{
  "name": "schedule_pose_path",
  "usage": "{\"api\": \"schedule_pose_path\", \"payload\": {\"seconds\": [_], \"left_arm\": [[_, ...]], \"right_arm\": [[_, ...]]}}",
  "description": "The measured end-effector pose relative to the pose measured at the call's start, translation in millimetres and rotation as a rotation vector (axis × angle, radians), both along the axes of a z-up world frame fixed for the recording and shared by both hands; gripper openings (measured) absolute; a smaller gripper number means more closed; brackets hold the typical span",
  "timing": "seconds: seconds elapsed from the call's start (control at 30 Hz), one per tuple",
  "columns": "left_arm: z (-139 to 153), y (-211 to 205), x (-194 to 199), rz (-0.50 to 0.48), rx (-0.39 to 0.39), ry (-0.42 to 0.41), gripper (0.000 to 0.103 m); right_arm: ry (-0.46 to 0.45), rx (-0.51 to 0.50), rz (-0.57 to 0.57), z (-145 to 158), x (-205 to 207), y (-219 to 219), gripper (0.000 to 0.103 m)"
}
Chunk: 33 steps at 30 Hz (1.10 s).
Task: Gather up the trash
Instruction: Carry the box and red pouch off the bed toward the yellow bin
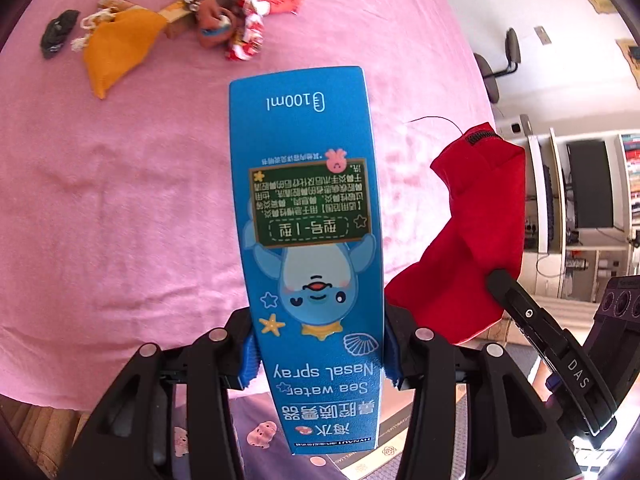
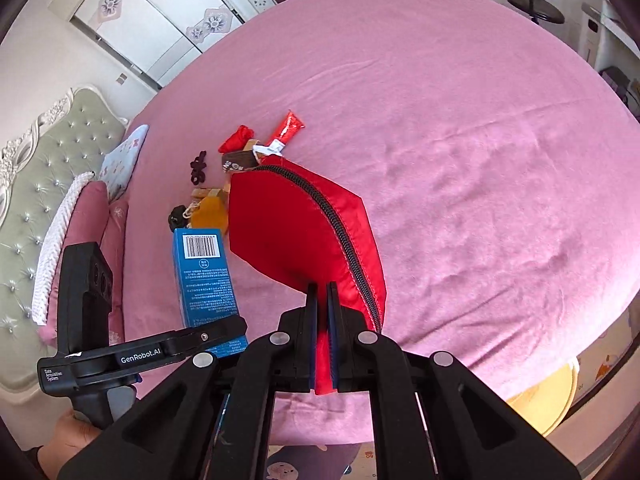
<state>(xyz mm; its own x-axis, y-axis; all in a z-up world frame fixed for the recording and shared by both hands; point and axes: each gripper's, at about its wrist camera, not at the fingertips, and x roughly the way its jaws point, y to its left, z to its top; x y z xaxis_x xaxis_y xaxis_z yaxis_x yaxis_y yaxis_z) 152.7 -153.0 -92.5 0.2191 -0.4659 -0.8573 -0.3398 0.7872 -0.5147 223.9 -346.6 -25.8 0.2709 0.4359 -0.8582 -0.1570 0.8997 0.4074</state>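
Observation:
My left gripper (image 1: 318, 364) is shut on a tall blue nasal spray box (image 1: 308, 240) and holds it above the pink bed; the box also shows in the right wrist view (image 2: 204, 276). My right gripper (image 2: 323, 292) is shut on the edge of a red zip pouch (image 2: 296, 224), held up to the right of the box; the pouch also shows in the left wrist view (image 1: 468, 232). Its zipper (image 2: 332, 220) runs along the top. A pile of scraps (image 1: 208, 16) lies far back on the bed: a red wrapper (image 1: 280, 0), an orange cloth bag (image 1: 116, 48) and dark bits.
The pink bedsheet (image 2: 460, 140) covers most of both views. A tufted headboard (image 2: 44, 160) and pillows (image 2: 92, 224) are at the left. Shelves with a monitor (image 1: 592, 184) and a stool (image 2: 534, 2) stand beyond the bed. A yellow stool (image 2: 548, 400) is near the bed's edge.

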Motion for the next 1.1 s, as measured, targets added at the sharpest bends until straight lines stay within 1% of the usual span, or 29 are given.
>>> {"api": "schedule_pose_path", "payload": {"seconds": [0.13, 0.33, 0.43, 0.57, 0.67, 0.73, 0.9, 0.93, 0.97, 1.0, 1.03, 1.07, 1.1], "left_arm": [[-1.7, -74.1, 3.3, -0.111, -0.002, 0.01, 0.048], [-14.9, -180.6, 1.2, -0.287, -0.004, 0.04, 0.048], [-24.8, -226.4, -2.0, -0.37, 0.0, 0.059, 0.048], [-41.3, -282.6, -8.9, -0.48, 0.017, 0.084, 0.048], [-53.3, -316.0, -11.3, -0.549, 0.025, 0.098, 0.048], [-60.8, -335.0, -20.0, -0.588, 0.032, 0.104, 0.048], [-73.2, -362.6, -31.1, -0.668, 0.02, 0.107, 0.048], [-73.9, -358.7, -39.1, -0.684, 0.012, 0.104, 0.048], [-76.6, -364.3, -38.9, -0.7, 0.007, 0.106, 0.048], [-78.5, -369.5, -39.5, -0.709, 0.012, 0.109, 0.054], [-80.4, -375.9, -39.4, -0.717, 0.02, 0.115, 0.061], [-81.4, -377.0, -39.6, -0.723, 0.025, 0.118, 0.074], [-81.7, -377.9, -40.0, -0.728, 0.04, 0.116, 0.081]], "right_arm": [[0.006, -0.013, -0.095, -1.7, -22.6, -72.7, 0.005], [0.038, -0.029, -0.244, -14.5, -61.4, -169.0, 0.005], [0.062, -0.03, -0.316, -24.9, -81.0, -211.5, 0.005], [0.096, -0.03, -0.4, -41.0, -104.8, -252.2, 0.005], [0.123, -0.023, -0.452, -54.4, -121.5, -278.8, 0.005], [0.139, -0.017, -0.481, -62.6, -131.8, -293.2, 0.005], [0.167, 0.0, -0.531, -76.7, -149.2, -319.6, 0.005], [0.173, 0.002, -0.54, -79.2, -152.1, -323.9, 0.005], [0.184, 0.011, -0.547, -81.6, -154.4, -327.6, 0.009], [0.196, 0.02, -0.56, -84.1, -157.2, -331.7, 0.01], [0.202, 0.03, -0.572, -85.1, -161.1, -337.5, 0.014], [0.204, 0.032, -0.583, -85.6, -164.2, -341.1, 0.023], [0.201, 0.023, -0.594, -85.4, -167.0, -343.9, 0.026]]}}
